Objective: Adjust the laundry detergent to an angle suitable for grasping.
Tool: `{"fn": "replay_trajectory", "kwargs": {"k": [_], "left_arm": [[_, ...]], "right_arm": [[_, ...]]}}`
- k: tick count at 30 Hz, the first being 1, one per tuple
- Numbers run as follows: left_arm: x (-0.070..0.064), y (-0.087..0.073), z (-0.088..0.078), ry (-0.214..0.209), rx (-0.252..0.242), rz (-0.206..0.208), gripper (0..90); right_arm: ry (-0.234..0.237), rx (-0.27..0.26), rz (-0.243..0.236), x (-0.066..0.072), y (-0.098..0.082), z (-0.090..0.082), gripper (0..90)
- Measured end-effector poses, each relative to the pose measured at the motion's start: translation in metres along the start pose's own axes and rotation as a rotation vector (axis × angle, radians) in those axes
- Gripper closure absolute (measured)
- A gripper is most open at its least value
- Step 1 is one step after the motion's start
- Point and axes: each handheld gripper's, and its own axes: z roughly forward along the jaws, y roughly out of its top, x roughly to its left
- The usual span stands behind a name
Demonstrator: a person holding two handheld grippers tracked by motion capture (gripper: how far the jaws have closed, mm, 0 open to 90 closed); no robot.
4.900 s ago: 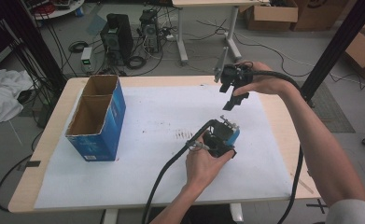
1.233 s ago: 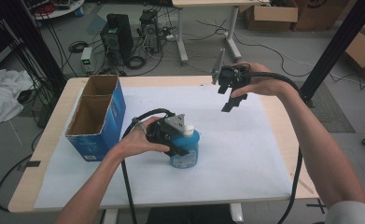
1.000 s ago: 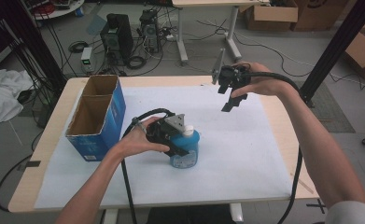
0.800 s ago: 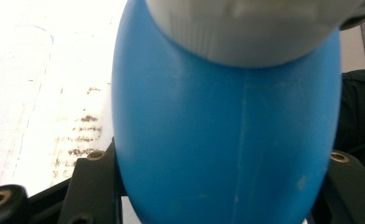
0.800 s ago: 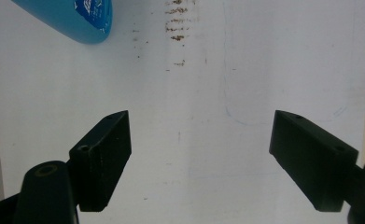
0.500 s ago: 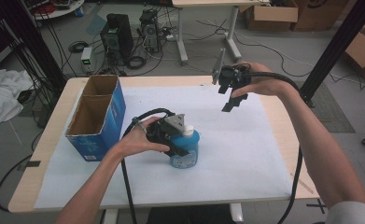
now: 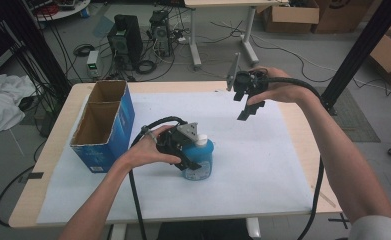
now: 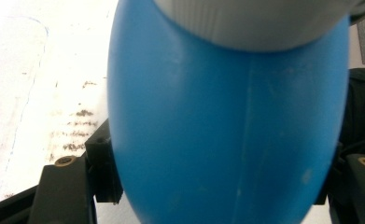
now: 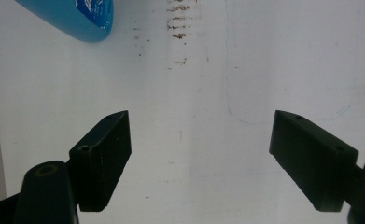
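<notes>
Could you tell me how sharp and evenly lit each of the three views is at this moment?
High view: even, soft light, slightly grainy, with the blue bottle and cardboard box readable. Left gripper view: the bottle is so close that it looks soft, and the paper at the left is washed out. Right gripper view: crisp black jaws over bright white paper.

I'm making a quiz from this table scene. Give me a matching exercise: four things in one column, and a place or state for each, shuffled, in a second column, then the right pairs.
Things:
1. blue bottle
2. cardboard box
3. right gripper
4. white paper

Places or states:
A. held above the table, nothing between its jaws
B. spread flat over the tabletop
C. stands open-topped at the table's left
D. upright between the jaws of the left gripper

Pairs: 1-D, 2-C, 3-A, 4-B
</notes>
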Motion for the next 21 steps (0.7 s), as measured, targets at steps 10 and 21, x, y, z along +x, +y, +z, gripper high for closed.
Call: {"fn": "replay_trajectory", "kwargs": {"k": [10,21], "left_arm": [[-0.0014,0.0001,-0.0008,-0.004,0.009,-0.011,18.8],[-0.0009,-0.0022,-0.0092,-0.012,0.034,-0.017,16.4]], "right_arm": [[0.0,0.002,-0.003,0.0004,0.0012,0.0006,20.8],[0.002,0.003,-0.003,0.0005,0.0006,0.0007,20.7]]}}
